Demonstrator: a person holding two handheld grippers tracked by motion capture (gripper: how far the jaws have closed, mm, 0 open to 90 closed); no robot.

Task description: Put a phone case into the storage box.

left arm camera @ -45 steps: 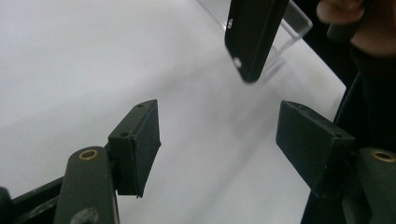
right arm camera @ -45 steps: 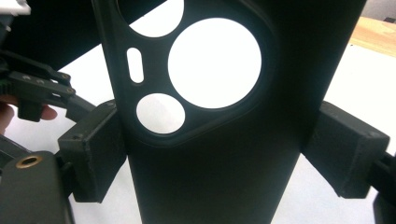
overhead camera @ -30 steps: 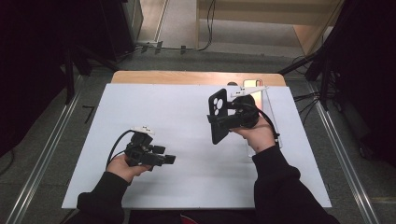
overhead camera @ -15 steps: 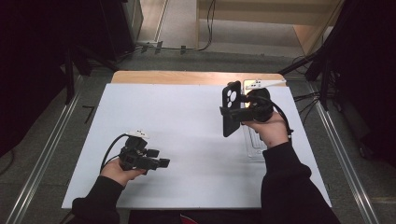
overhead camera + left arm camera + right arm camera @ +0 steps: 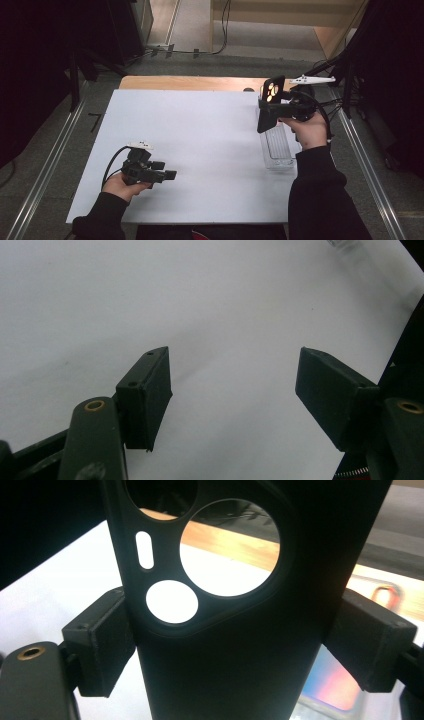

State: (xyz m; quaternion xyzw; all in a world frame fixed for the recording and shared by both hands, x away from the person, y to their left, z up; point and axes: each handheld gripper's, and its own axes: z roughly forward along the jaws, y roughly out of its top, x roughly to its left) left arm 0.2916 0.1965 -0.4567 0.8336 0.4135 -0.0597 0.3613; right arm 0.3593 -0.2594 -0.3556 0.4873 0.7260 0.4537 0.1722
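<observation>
sleeves (image 5: 320, 200): black, long, ending at both wrists.
left gripper (image 5: 232, 385): matte black body; two flat rectangular jaw pads, each with small screw holes.
left gripper pivots (image 5: 94, 405): brass-coloured eyelets in the dark arms.
left gripper cable (image 5: 111, 165): black, looping from the rear.
left gripper top (image 5: 140, 145): small white fitting.
right gripper (image 5: 235, 640): black block-shaped pads; brass eyelet at lower left.
right gripper plate (image 5: 312, 79): pale grey, three-cornered.

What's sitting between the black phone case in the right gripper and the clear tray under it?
Nothing visible. The right gripper holds the black phone case upright just above the far end of the clear tray at the table's right side. The left gripper rests open, far off near the front left.
</observation>
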